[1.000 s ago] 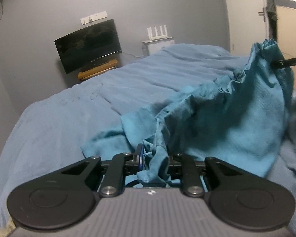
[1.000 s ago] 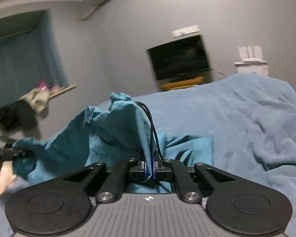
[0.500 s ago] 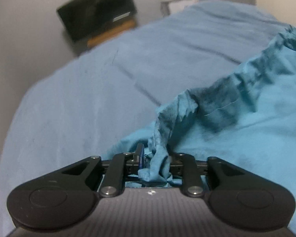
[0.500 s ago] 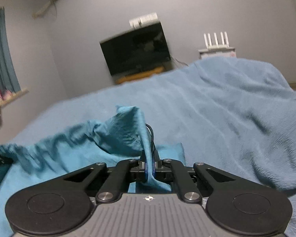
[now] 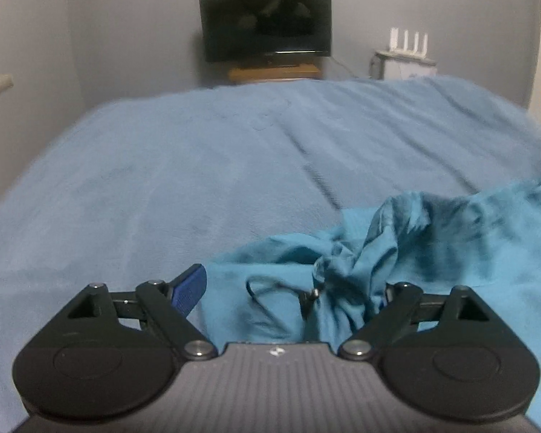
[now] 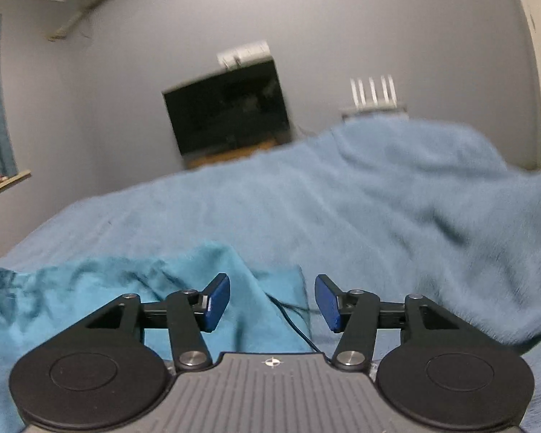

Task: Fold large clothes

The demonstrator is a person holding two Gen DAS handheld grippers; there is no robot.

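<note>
A teal garment (image 5: 432,245) lies rumpled on the blue bed blanket (image 5: 198,180). My left gripper (image 5: 288,288) is open, low over the garment's left end; cloth bunches between the jaws and covers the right pad, and the left blue pad (image 5: 189,288) shows bare. In the right wrist view the garment (image 6: 90,288) spreads to the left. My right gripper (image 6: 272,301) is open and empty above its right edge, with both blue pads (image 6: 218,301) showing. A thin black cord (image 6: 292,321) runs under it.
A dark TV (image 5: 267,21) on a wooden stand is against the far grey wall. A white router (image 5: 407,41) sits on a cabinet to its right. The blanket rises in a hump (image 6: 432,180) at the right. A window sill (image 6: 3,184) is at the left.
Both grippers have opened and let go of the garment. The lifted cloth has dropped onto the bed. Both grippers have lowered and now face the TV wall.
</note>
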